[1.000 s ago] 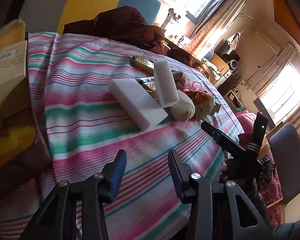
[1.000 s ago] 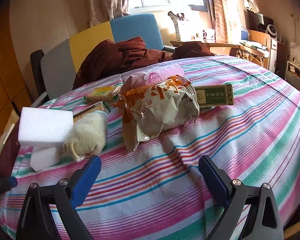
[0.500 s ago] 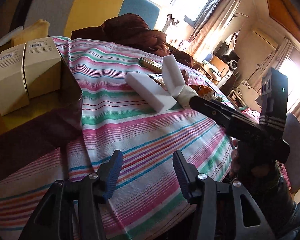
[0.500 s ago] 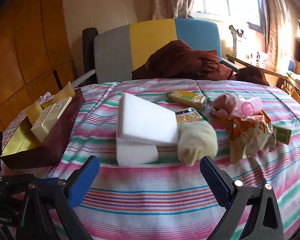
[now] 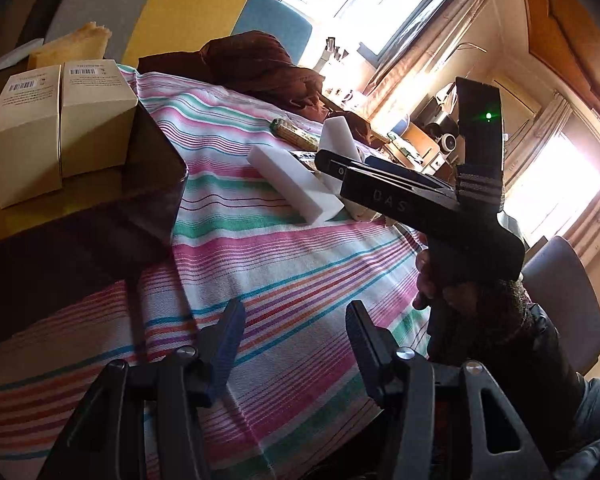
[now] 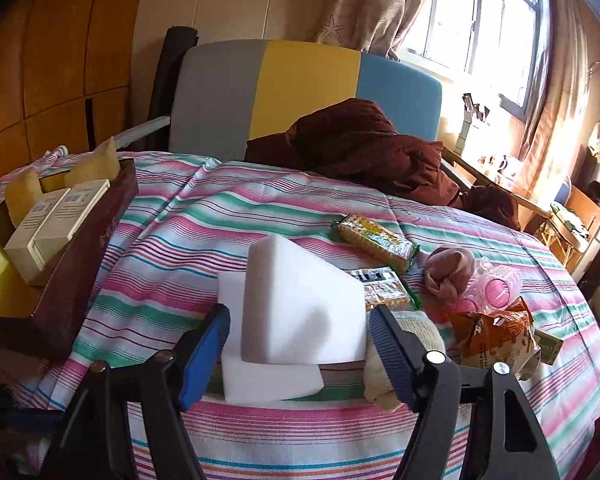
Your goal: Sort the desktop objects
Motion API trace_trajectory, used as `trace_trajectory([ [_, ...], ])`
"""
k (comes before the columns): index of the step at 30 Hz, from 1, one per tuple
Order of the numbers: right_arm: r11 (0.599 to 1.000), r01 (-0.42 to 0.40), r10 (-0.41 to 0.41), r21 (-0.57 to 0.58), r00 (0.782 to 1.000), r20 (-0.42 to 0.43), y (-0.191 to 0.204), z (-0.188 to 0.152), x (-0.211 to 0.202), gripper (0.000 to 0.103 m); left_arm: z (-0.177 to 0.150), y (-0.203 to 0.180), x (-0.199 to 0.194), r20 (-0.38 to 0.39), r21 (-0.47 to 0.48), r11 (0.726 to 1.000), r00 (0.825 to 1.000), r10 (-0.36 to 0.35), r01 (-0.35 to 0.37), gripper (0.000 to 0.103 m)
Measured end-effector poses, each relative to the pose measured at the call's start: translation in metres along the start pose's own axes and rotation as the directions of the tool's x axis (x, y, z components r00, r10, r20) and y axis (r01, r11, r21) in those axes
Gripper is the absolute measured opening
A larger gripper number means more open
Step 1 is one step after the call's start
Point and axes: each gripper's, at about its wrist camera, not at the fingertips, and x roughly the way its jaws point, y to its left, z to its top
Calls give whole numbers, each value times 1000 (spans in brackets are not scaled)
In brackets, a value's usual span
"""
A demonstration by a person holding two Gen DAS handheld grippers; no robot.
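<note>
Striped tablecloth (image 6: 260,200) carries the clutter. Leaning white sponge (image 6: 300,308) sits between the right claw's (image 6: 298,338) spread, empty jaws, atop another sponge (image 6: 268,380). Closing off-centre could topple it. Left claw (image 5: 294,338) is open, empty.

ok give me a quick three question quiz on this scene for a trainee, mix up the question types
1. True or false: the right hand-held gripper is shut on the upper white foam block.
2. Multiple choice: the two cream cartons stand in (A) the dark red box, (B) the orange snack bag, (C) the chair.
3. Fill in: the upper foam block leans on a second ____ block.

Key: 1 false, its jaws are open either side of the block; 2 A; 3 white foam.
</note>
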Motion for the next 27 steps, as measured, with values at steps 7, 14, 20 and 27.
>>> trace_trajectory([
  [7,999,-32,31,43,999,12,-15,-5,-12,36,10,-4,0,-6,-15,1000,1000,24,-24,54],
  [14,984,-85,81,156,996,32,-44,-15,-31,30,47,-26,24,-30,5,997,997,71,-71,55],
  [20,968,-105,93,228,994,64,-69,-28,-43,29,85,-39,70,-81,-16,979,977,199,-201,70],
  [27,948,-142,111,284,986,122,-90,-36,-54,29,112,-48,101,-131,-57,953,949,288,-297,72],
])
